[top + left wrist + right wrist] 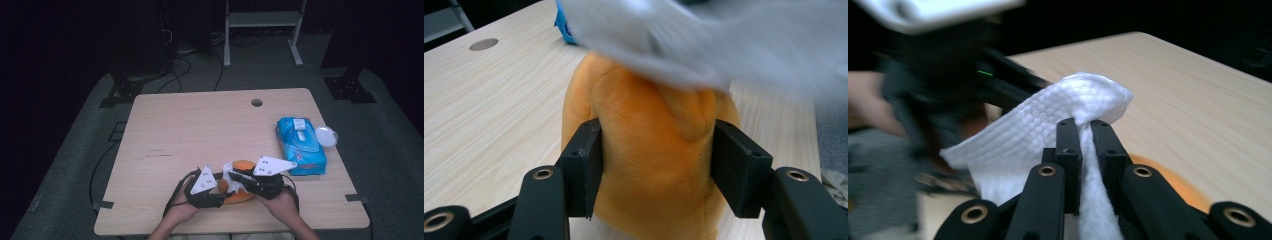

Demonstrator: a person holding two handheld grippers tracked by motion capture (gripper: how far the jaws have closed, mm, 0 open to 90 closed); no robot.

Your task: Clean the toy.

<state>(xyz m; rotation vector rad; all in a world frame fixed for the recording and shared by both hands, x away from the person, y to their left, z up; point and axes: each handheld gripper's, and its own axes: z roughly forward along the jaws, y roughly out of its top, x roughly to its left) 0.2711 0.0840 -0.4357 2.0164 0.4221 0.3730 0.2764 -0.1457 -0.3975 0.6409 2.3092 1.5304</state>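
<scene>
Presently, a white wipe (1048, 135) is being pinched between the closed jaws of the right gripper (1085, 150), low in the middle of the right gripper view. An orange plush toy (649, 165) is being clasped by the left gripper (656, 165), its pads pressing both flanks, the toy standing upright. In the high view both tools are being held at the lower centre, the wipe lying over the toy's top, so the right gripper is being kept nearer. A blue wipe pack (300, 145) is lying to the right; open table (190, 125) is being left above and to the left.
</scene>
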